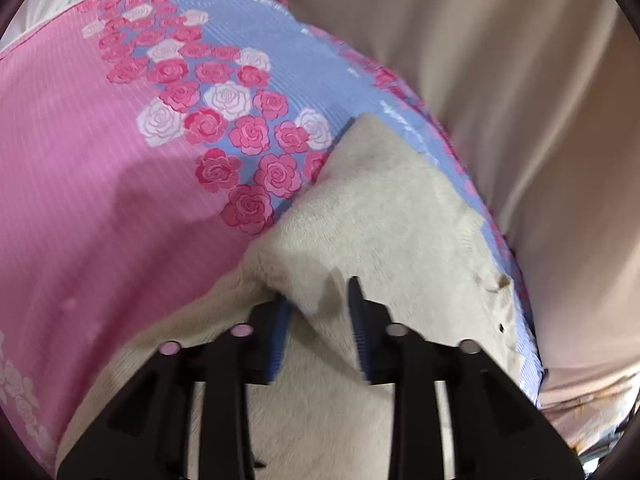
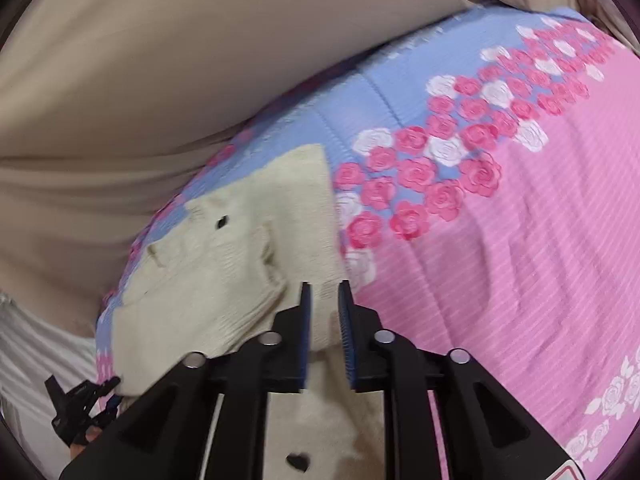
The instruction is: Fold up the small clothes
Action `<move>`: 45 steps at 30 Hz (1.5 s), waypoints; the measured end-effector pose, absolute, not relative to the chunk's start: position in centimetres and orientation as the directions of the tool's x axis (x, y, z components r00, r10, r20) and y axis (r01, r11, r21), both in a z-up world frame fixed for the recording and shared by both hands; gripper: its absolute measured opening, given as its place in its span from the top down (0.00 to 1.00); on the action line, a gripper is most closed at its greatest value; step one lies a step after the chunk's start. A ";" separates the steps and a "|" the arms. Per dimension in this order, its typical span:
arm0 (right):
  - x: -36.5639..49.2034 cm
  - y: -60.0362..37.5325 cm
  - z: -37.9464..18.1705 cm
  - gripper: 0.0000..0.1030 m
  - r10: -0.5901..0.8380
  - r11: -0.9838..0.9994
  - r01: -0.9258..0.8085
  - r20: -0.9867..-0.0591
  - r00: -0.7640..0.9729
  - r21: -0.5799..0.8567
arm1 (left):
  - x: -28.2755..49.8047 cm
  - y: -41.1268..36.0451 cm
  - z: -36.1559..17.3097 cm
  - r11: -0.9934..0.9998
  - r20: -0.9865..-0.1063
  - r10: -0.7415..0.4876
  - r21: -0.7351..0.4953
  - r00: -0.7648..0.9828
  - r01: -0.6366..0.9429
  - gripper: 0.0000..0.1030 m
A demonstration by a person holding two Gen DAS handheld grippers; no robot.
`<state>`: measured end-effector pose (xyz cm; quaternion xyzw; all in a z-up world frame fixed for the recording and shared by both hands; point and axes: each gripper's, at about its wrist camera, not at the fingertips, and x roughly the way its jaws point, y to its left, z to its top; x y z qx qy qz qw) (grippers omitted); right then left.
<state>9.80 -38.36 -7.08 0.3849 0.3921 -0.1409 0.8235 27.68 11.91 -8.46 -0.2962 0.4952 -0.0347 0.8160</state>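
Note:
A small cream knitted garment (image 1: 384,208) lies on a pink and blue bedspread with a rose print (image 1: 100,168). My left gripper (image 1: 318,292) has a bunched edge of it between the blue pads, the jaws a little apart. In the right wrist view the same cream garment (image 2: 224,256), with a small black heart mark, is partly lifted. My right gripper (image 2: 324,292) pinches its edge between narrow blue pads. The left gripper (image 2: 80,404) shows at the lower left of that view.
The rose bedspread (image 2: 520,240) covers the surface. Beige cloth (image 1: 500,80) hangs past the bedspread's far edge, also in the right wrist view (image 2: 160,60). White ribbed fabric (image 2: 28,360) lies at the lower left.

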 end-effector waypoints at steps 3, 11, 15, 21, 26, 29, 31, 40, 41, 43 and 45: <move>12.7 -37.2 -8.0 0.55 0.120 0.693 0.505 -0.772 0.624 0.515 | 26.7 11.7 -8.2 0.831 -0.793 -0.324 -0.500 0.517 -0.245 0.58; 16.2 -35.6 -7.1 0.90 0.081 0.746 0.458 -0.748 0.659 0.484 | 25.4 12.3 -8.3 0.847 -0.815 -0.270 -0.454 0.513 -0.277 0.53; 14.0 -38.0 -10.2 0.95 0.027 0.705 0.560 -0.805 0.593 0.436 | 25.5 13.2 -9.3 0.847 -0.825 -0.252 -0.441 0.506 -0.297 0.53; 11.7 -37.9 -8.5 0.80 0.076 0.690 0.528 -0.775 0.627 0.495 | 25.4 12.1 -9.1 0.885 -0.832 -0.214 -0.387 0.513 -0.259 0.48; 4.6 -36.3 -7.0 0.51 0.034 0.716 0.530 -0.781 0.623 0.454 | 22.4 15.4 -7.8 0.854 -0.817 -0.261 -0.444 0.515 -0.272 0.47; -1.2 -34.6 -8.9 0.51 0.061 0.729 0.545 -0.832 0.552 0.415 | 19.2 17.8 -7.4 0.864 -0.825 -0.254 -0.428 0.504 -0.264 0.41; -5.7 -33.1 -10.3 0.51 0.097 0.729 0.551 -0.858 0.505 0.407 | 16.0 19.7 -7.6 0.874 -0.841 -0.248 -0.408 0.481 -0.263 0.40; -11.9 -28.2 -11.2 0.33 0.238 0.750 0.448 -0.830 0.504 0.487 | 5.2 20.9 -9.4 0.842 -0.862 -0.316 -0.447 0.397 -0.301 0.19; -11.5 -27.9 -11.2 0.33 0.270 0.749 0.421 -0.816 0.511 0.511 | 4.8 20.1 -9.5 0.845 -0.863 -0.317 -0.445 0.393 -0.295 0.16; -10.6 -27.0 -11.3 0.34 0.279 0.766 0.395 -0.816 0.506 0.507 | 4.3 18.6 -9.4 0.867 -0.873 -0.294 -0.415 0.389 -0.276 0.16; -9.6 -26.3 -11.4 0.57 0.294 0.792 0.357 -0.822 0.487 0.495 | 4.3 17.7 -9.4 0.884 -0.883 -0.256 -0.378 0.393 -0.275 0.28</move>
